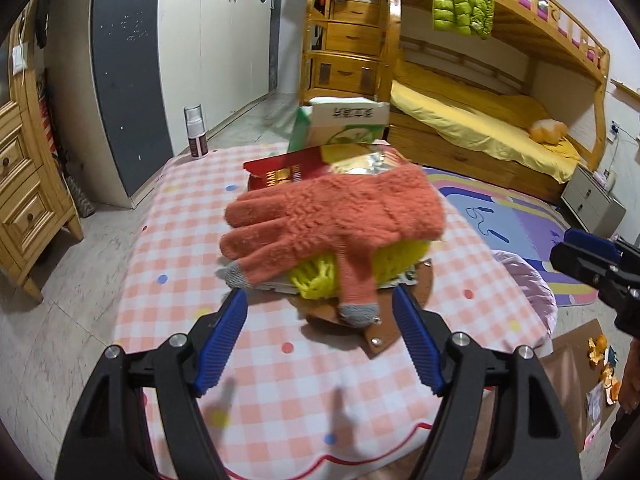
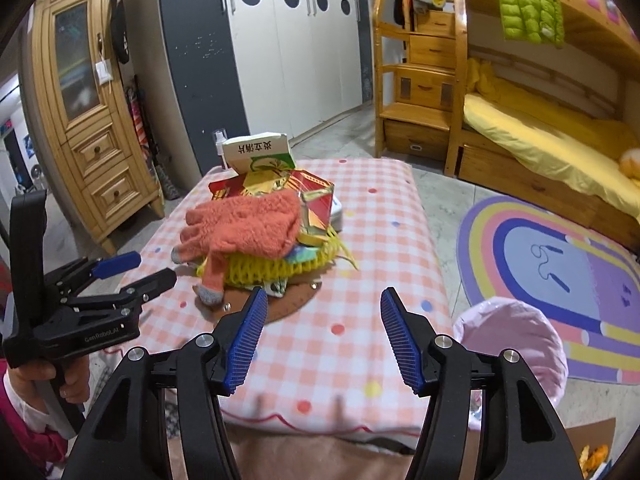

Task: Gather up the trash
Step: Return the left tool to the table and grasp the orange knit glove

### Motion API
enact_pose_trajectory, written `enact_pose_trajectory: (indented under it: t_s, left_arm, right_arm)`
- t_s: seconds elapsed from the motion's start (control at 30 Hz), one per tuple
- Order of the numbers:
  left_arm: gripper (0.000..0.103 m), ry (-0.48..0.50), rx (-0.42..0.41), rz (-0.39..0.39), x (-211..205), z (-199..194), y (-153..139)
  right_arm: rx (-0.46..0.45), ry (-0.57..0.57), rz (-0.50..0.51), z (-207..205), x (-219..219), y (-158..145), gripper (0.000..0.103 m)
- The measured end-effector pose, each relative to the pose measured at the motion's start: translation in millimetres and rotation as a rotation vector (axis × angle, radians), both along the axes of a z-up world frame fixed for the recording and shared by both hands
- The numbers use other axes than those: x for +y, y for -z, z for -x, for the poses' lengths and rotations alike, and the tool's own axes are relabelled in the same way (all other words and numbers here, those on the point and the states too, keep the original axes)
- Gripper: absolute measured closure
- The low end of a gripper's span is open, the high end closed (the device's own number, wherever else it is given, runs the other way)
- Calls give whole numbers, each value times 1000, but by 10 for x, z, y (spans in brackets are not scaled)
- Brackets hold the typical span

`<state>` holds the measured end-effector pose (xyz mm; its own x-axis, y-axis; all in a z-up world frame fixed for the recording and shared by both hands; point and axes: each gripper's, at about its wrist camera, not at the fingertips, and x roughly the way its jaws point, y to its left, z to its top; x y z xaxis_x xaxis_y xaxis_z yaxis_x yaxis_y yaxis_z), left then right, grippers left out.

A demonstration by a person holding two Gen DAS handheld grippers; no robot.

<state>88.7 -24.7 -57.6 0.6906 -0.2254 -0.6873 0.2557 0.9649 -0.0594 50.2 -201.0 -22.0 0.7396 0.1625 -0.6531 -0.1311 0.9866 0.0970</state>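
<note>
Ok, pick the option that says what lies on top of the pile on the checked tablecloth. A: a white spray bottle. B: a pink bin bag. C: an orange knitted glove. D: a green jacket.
C: the orange knitted glove drapes over the yellow foam net and the red packaging beneath it.
</note>
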Motion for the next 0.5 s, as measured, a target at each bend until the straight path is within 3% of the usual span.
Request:
enact_pose_trajectory:
  t_s: [0.33,0.43,0.5]
  left_arm:
    - [31,71,-22,0,-242,-341,91]
    - [40,106,-14,-12,-357,-436,131]
    - [54,117,8,-19,-421,-493,180]
  right_arm:
    - [20,26,-7,-162,-94,67,43]
    - [30,34,-14,-171,-148,99,43]
    - [35,35,-17,-171,-171,112,43]
